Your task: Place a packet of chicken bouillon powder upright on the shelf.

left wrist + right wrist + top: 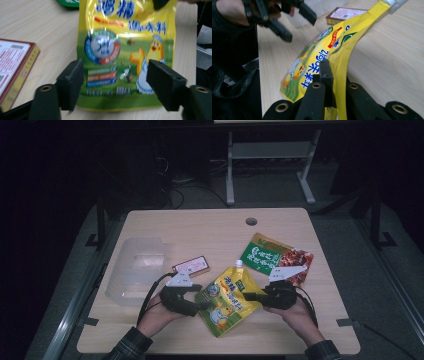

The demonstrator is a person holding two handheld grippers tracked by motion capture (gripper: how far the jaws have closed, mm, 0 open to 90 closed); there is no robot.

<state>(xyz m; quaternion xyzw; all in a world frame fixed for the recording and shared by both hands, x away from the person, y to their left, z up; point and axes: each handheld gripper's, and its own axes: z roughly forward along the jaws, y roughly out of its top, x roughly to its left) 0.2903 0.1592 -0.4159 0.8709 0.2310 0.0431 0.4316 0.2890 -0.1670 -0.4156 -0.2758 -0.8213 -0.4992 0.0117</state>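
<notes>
Table: pale wood table (210, 227), dark room behind.
Pouch: yellow pouch (227, 300) at centre, one edge lifted.
Right gripper (250, 296): fingers clamped on pouch edge.
Left gripper (202, 306): fingers apart, straddling pouch, gripping nothing.
Around: clear tub (135, 270), red box (191, 266), green packet (275, 257) partly hidden.

In the left gripper view, the glossy yellow plastic spouted pouch with a cartoon chick (126, 53) is blurred; its small print is illegible, and its top is cut off by the upper edge. The red-bordered flat cardboard box (15, 66) is cut off at the left edge. In the right gripper view, the pouch's lower end is hidden behind the black fingers (326, 72) of the right gripper (329, 82). In the high view, the green and red foil packet (267, 256) is partly hidden by the gripper's grey plate, and its print is too small to read.
</notes>
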